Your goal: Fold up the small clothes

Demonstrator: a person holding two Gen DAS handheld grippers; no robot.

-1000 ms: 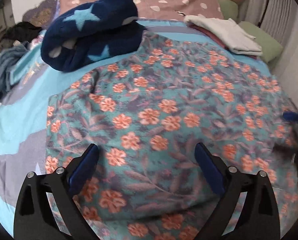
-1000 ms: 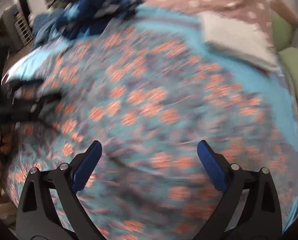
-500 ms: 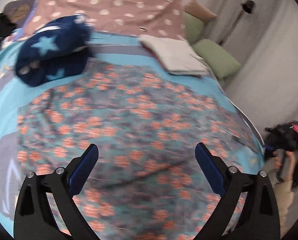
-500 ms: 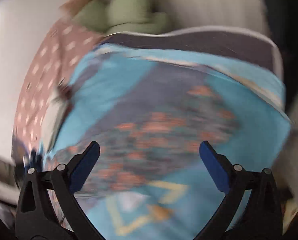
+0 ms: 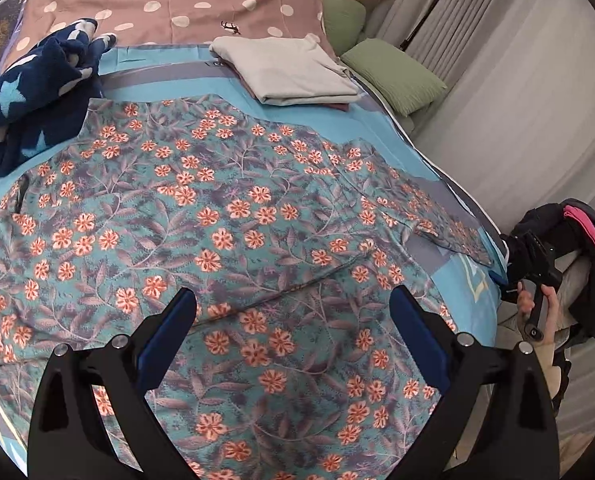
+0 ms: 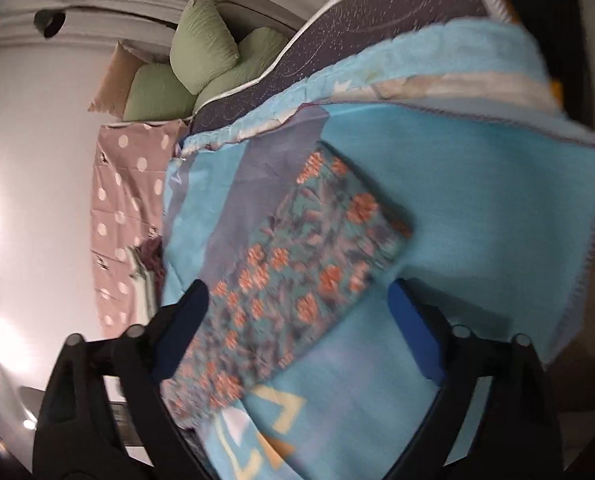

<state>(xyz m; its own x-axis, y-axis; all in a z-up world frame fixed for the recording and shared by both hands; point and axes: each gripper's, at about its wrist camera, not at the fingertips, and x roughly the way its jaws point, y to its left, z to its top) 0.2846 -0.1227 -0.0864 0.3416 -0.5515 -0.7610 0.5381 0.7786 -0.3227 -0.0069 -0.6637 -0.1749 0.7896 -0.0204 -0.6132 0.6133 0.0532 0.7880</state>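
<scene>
- Left claw is hovering over the floral garment, jaws spread wide, pinching nothing.
- Garment is lying flat on the blue bedsheet, running from under this claw out ahead and to both sides. It's filling most of the left wrist view.
- Ahead-left of the left claw: a navy star blanket, bunched, touching the garment's far-left corner.
- Ahead, well beyond the garment: a folded white stack, so judging some pieces are already done.
- Far right of the left claw: a sleeve is sticking out toward the bed edge, ending near the hand carrying the right claw.
- Right claw is hovering at the bed edge with the sleeve end lying between its spread jaws. Nothing pinched; view is blurred, so contact is unclear.
- Progress call: this garment is spread out, with one diagonal crease visible just ahead of the left claw but no real fold yet. Sleeve tuck-in, body folds and stacking are all remaining.
- Orientation: the body's long axis is looking roughly left-right across the left claw's view. Can't confirm which end is the neck.
- The sleeve's long axis is running diagonally, ahead-right from the right claw's left jaw, cuff end pointing away.
</scene>
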